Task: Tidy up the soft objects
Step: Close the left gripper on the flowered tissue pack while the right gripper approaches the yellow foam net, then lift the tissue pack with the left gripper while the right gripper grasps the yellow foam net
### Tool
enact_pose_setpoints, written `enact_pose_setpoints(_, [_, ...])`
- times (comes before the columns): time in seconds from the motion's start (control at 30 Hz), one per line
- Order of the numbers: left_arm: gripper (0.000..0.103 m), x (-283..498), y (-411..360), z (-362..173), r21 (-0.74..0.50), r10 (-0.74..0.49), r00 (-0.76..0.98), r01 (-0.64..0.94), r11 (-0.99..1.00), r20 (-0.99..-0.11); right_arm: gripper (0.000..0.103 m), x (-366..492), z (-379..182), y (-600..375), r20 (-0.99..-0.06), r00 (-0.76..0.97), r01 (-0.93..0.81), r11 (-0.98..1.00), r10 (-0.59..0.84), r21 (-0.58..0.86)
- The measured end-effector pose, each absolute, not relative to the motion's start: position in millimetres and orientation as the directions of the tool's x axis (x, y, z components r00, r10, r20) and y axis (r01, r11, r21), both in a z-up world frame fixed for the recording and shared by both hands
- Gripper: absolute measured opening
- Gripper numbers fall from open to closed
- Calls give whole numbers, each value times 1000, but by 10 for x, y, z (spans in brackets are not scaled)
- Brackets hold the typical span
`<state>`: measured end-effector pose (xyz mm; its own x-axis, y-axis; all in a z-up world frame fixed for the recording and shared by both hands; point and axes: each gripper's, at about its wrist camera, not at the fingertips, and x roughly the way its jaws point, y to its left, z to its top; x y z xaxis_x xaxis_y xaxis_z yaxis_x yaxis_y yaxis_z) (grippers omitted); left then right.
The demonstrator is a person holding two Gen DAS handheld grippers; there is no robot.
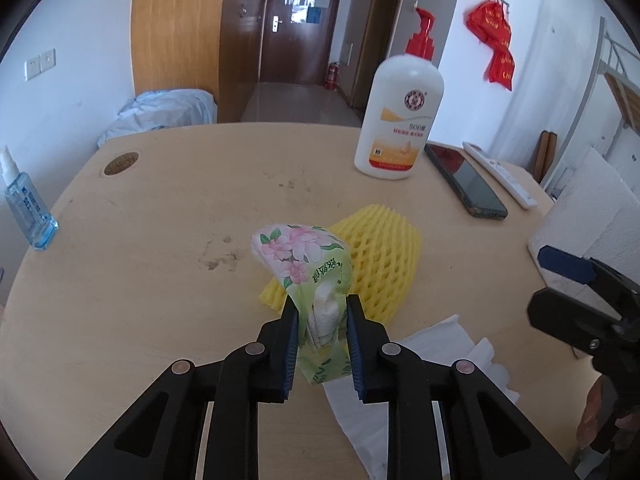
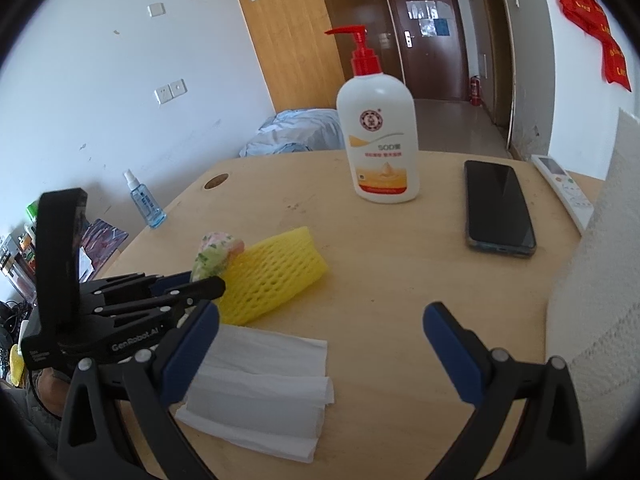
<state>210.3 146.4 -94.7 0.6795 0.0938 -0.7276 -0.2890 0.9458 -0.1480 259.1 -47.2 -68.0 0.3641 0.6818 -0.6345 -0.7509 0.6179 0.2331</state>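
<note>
The left gripper [image 1: 322, 316] is pinched on the tissue pack [image 1: 308, 276] lying against the yellow foam net [image 1: 380, 258] on the counter [image 1: 160, 280]; the slick wrapper could slip free; the right gripper [image 2: 320, 328] gapes empty.

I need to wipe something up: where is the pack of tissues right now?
The tissue pack is between the jaws of the left gripper, held against the yellow foam net, with loose white tissue sheets nearer the camera.
</note>
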Motion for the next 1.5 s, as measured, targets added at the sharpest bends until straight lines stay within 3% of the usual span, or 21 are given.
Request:
enact_pose_setpoints(0.57, [24, 1735, 1702, -684, -118, 165, 736, -316, 942, -657, 103, 2477, -645, 36, -668, 341, -796, 582, 662, 170])
enact_pose_setpoints(1.5, [24, 1673, 1977, -709, -137, 169, 735, -337, 932, -657, 103, 2611, -1004, 675, -780, 303, -802, 589, 548, 102])
